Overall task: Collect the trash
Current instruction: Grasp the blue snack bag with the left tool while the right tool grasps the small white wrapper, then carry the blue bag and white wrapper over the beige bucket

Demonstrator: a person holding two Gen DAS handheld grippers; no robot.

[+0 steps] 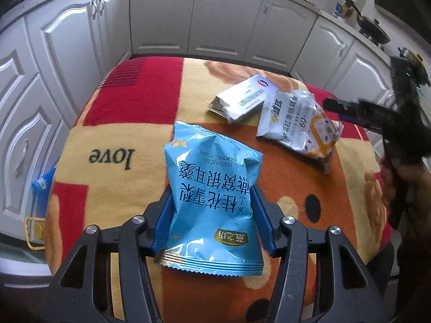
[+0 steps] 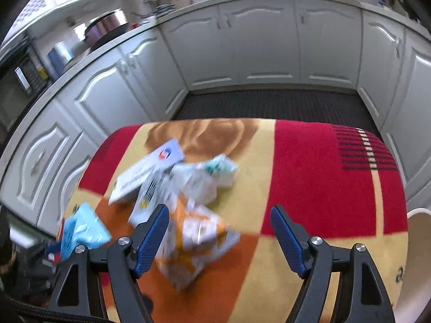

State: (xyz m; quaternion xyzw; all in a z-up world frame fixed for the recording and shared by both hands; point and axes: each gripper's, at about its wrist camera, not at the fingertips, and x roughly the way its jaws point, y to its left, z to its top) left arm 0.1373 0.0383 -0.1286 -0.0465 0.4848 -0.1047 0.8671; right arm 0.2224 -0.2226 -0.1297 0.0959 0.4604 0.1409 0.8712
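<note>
My left gripper point(image 1: 211, 200) is shut on a light blue snack bag point(image 1: 210, 188) and holds it above the blanket-covered table point(image 1: 121, 140). The bag also shows at the left in the right wrist view point(image 2: 80, 231). A white and orange wrapper point(image 1: 299, 123) and a white flat packet point(image 1: 242, 99) lie on the far right of the table. My right gripper point(image 2: 219, 231) is open and empty, with the white and orange wrapper point(image 2: 188, 242) by its left finger and the white packet point(image 2: 148, 172) beyond. The right wrist view is blurred.
White kitchen cabinets point(image 1: 221, 18) ring the table on all sides. A blue bag point(image 1: 41, 191) and a yellow-handled object point(image 1: 33, 231) sit off the table's left edge. A white rounded object point(image 2: 419, 215) shows at the table's right edge. Pots point(image 2: 107, 24) stand on the counter.
</note>
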